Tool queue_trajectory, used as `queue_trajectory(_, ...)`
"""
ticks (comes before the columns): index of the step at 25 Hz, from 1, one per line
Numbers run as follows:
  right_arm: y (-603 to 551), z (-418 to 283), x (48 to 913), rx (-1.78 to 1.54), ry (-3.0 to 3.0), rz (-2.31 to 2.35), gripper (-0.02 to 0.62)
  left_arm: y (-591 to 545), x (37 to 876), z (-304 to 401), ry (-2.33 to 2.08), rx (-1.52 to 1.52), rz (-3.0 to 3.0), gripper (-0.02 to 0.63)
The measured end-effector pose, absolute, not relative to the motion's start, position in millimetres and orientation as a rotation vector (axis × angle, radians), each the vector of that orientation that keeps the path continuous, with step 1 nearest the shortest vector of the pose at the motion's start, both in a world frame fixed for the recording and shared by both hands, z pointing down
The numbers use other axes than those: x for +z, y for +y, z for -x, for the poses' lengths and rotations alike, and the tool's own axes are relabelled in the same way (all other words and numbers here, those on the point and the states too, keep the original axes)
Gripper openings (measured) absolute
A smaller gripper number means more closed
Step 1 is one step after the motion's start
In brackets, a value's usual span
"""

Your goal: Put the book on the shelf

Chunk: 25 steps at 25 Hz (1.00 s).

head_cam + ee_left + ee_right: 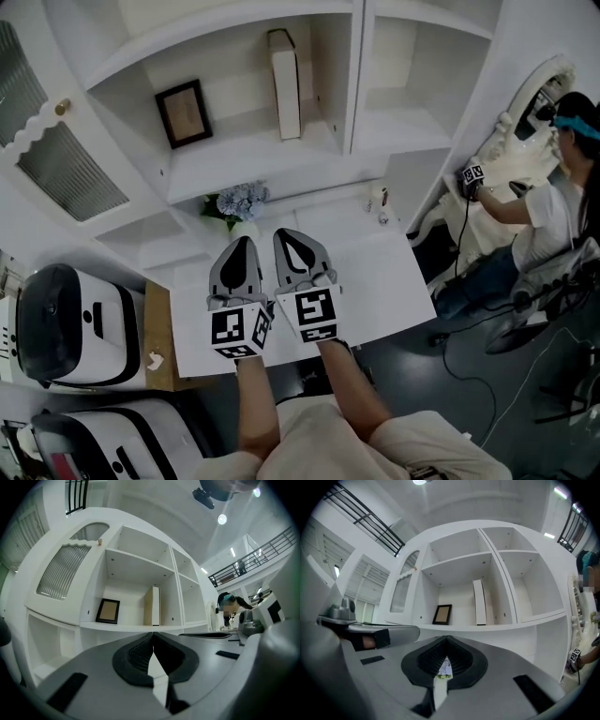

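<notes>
glass door: ribbed-glass cabinet door [66,169] at far left of the white shelf unit [262,167], shut, small knob at its top.
white machines: 2 rounded white units with dark windows [75,323] at near left, beside the table [375,272].
picture frame: dark frame [184,113] leaning against the back wall, left part of the middle compartment.
flowers: pale blue bunch [241,200] at the far edge of the table, just beyond my grippers.
left gripper: left gripper [242,242] hovers over the table with jaws fully together. My left gripper view shows the tips meeting, nothing between them.
right gripper: right gripper [289,234] just beside the left one, both pointing at the shelf unit. Tips meet here too and it carries nothing. Through the slit below the tips I only see the flowers behind.
book: white book [284,84] stands upright on the shelf, same compartment as the frame, right of it and apart from it, near the vertical divider. Neither gripper touches it.
right compartment: the 1 next to the book shows bare white boards.
small item: something small and pale [379,202] on the far right of the table, can't tell what.
person: 1 person [553,206] seated far right, off the table, with a marker cube at the hand.
</notes>
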State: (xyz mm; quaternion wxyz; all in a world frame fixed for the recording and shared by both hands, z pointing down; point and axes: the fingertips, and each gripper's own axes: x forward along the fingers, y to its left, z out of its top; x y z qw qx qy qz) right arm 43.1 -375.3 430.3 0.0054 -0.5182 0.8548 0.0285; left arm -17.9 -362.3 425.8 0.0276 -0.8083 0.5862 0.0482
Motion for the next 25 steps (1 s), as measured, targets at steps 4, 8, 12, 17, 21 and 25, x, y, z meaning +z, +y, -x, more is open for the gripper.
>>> queue_trajectory(4, -376, -35, 427, 0.084, 2.674, 1.602, 0.025, -362, 426, 26, 1.842, 0.154, 2.48, 0.017)
queue_trajectory(8, -371, -31, 427, 0.092, 2.675, 1.602, 0.025, -357, 429, 26, 1.846, 0.148, 2.488, 0.017)
queue_trajectory(12, -372, -30, 425, 0.095, 2.671, 1.591, 0.025, -359, 427, 27, 1.844, 0.146, 2.485, 0.017)
queue_trajectory(17, -374, -33, 419, 0.116, 2.66, 1.592, 0.025, -362, 422, 24, 1.825, 0.151, 2.484, 0.017)
queue_trajectory(21, -378, -38, 416, 0.129, 2.647, 1.604, 0.025, -366, 420, 19, 1.807, 0.156, 2.49, 0.017)
queue_trajectory(25, -380, -42, 415, 0.125, 2.631, 1.621, 0.025, -369, 418, 16, 1.799, 0.168, 2.5, 0.017)
